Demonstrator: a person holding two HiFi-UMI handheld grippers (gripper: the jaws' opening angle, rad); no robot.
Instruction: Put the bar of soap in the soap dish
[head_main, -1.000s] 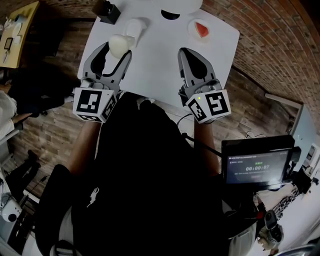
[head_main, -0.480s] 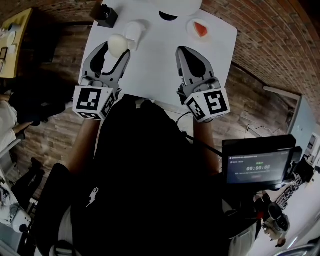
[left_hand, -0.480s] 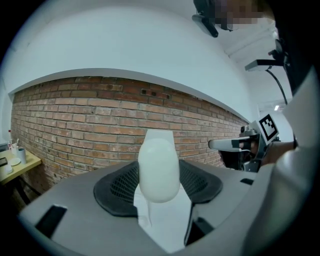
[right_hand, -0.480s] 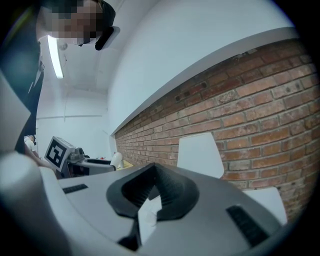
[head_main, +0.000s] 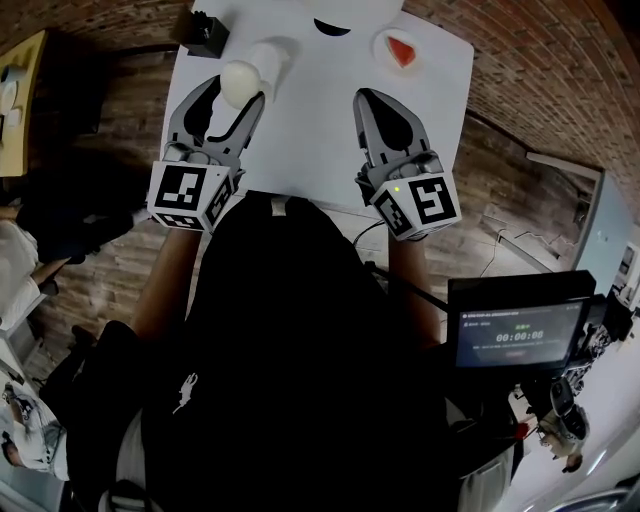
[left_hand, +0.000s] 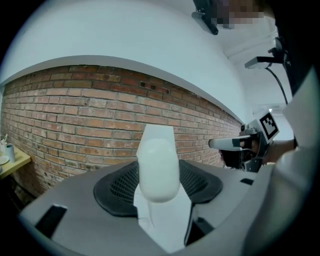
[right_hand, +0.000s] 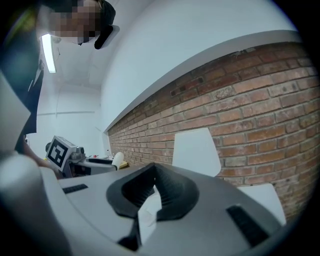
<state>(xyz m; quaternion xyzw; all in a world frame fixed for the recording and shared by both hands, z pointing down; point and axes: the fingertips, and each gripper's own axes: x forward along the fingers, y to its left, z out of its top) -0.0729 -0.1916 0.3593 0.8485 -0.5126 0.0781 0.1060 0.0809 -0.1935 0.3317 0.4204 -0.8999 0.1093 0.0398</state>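
A white oval bar of soap (head_main: 238, 80) sits between the tips of my left gripper (head_main: 237, 92), which is shut on it above the left part of the white table (head_main: 310, 130). The left gripper view shows the soap (left_hand: 159, 170) standing upright between the dark pads. A small round white dish (head_main: 400, 50) with a red piece in it stands at the table's far right. My right gripper (head_main: 364, 98) hovers over the table's right half with its jaws together and nothing in them. Its pads (right_hand: 172, 192) meet in the right gripper view.
A white object (head_main: 274, 55) stands on the table just beyond the soap. A black object (head_main: 205, 30) sits at the far left corner, and a white bowl (head_main: 335, 12) at the far edge. Brick flooring surrounds the table. A screen (head_main: 515, 335) is at my right.
Both grippers have moved a little farther out over the table. The soap in the left gripper now lies closer to the white object beyond it.
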